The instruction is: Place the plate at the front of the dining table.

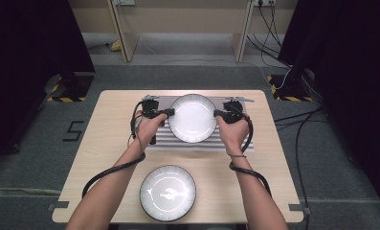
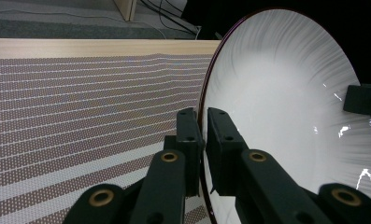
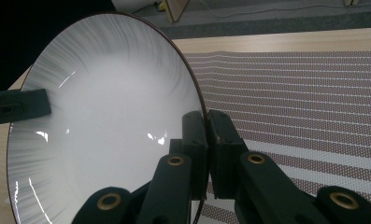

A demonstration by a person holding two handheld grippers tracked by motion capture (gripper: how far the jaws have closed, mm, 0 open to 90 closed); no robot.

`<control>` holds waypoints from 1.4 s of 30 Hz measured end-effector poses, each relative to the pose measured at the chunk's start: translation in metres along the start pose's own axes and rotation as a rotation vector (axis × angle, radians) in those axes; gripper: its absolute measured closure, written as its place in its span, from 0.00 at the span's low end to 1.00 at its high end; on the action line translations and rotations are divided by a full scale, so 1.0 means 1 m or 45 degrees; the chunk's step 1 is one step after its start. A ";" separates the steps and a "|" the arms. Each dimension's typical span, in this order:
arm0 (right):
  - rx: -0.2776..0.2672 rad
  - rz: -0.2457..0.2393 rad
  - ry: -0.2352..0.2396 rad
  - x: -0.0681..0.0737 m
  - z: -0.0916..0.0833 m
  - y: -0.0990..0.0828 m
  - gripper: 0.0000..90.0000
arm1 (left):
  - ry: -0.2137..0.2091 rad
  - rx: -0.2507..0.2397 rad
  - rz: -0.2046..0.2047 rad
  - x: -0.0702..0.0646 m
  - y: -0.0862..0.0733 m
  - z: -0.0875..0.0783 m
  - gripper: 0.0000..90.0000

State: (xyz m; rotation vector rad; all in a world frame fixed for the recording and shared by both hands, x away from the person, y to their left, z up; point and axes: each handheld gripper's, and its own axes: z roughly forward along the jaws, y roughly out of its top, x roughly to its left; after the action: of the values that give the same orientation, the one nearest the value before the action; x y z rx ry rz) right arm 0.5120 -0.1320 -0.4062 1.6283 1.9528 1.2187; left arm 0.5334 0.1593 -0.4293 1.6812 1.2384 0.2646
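Two grippers, one plate held over the striped mat

My left gripper (image 1: 170,113) and right gripper (image 1: 216,114) clench opposite rims of the white plate (image 1: 193,118), jaws pinching; the second plate (image 1: 168,192) waits on the desk (image 1: 108,139), untouched

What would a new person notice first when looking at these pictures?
First, the white plate over the striped mat at the far middle of the table, pinched at its opposite rims by the left gripper and the right gripper. In both gripper views, the black jaws close on the thin dark rim. Next, a second plate lies alone near the table's front edge.
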 end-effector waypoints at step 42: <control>-0.062 -0.040 -0.027 -0.012 0.029 0.004 0.96 | 0.054 -0.090 0.024 0.010 -0.001 0.026 0.92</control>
State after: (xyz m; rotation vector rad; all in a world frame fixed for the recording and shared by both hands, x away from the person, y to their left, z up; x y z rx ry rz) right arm 0.5384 -0.1318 -0.4230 1.5747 1.9135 1.2226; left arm 0.5544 0.1523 -0.4459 1.6347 1.2313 0.3527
